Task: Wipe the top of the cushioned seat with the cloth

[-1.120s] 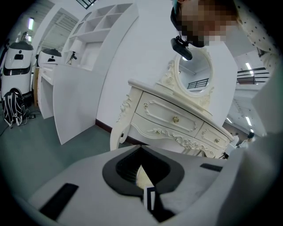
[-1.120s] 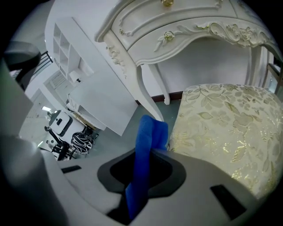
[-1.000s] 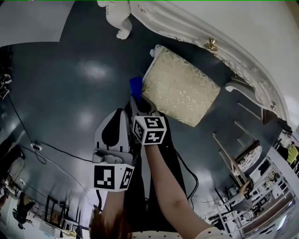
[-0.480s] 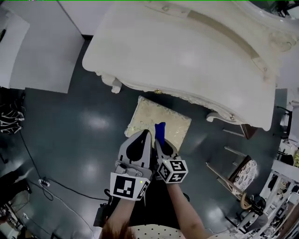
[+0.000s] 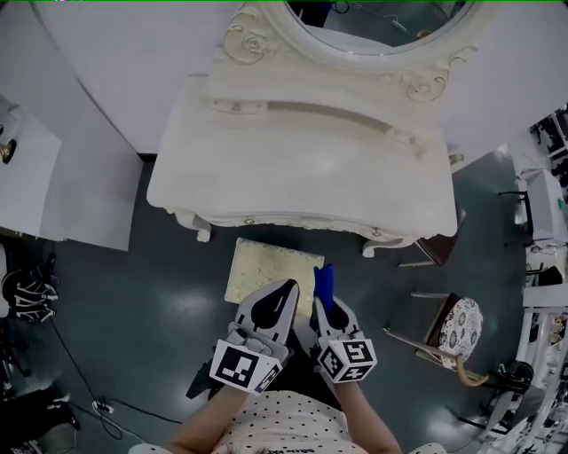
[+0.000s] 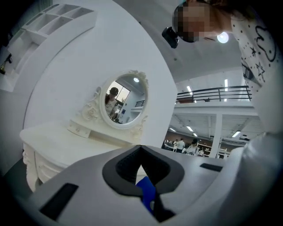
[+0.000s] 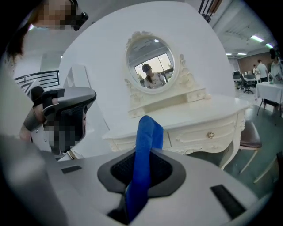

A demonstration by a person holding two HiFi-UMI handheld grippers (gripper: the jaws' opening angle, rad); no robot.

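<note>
Two jobs remain at the seat [image 5: 266,269]: lowering the cloth and wiping. The right gripper [image 5: 327,306], raised over the seat's near edge, pinches the blue cloth [image 5: 325,282], which stands upright and looks clear of the cushion. Beside it, the left gripper [image 5: 288,285] has its jaws pressed together, gripping nothing identifiable. Judging by this, the seat's whole top is yet to be wiped.

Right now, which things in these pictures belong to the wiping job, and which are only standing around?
For the job: cloth; right gripper, shut on it; cushioned seat.

Not part of it: dressing table; mirror; round chair; left gripper, shut and empty.
</note>
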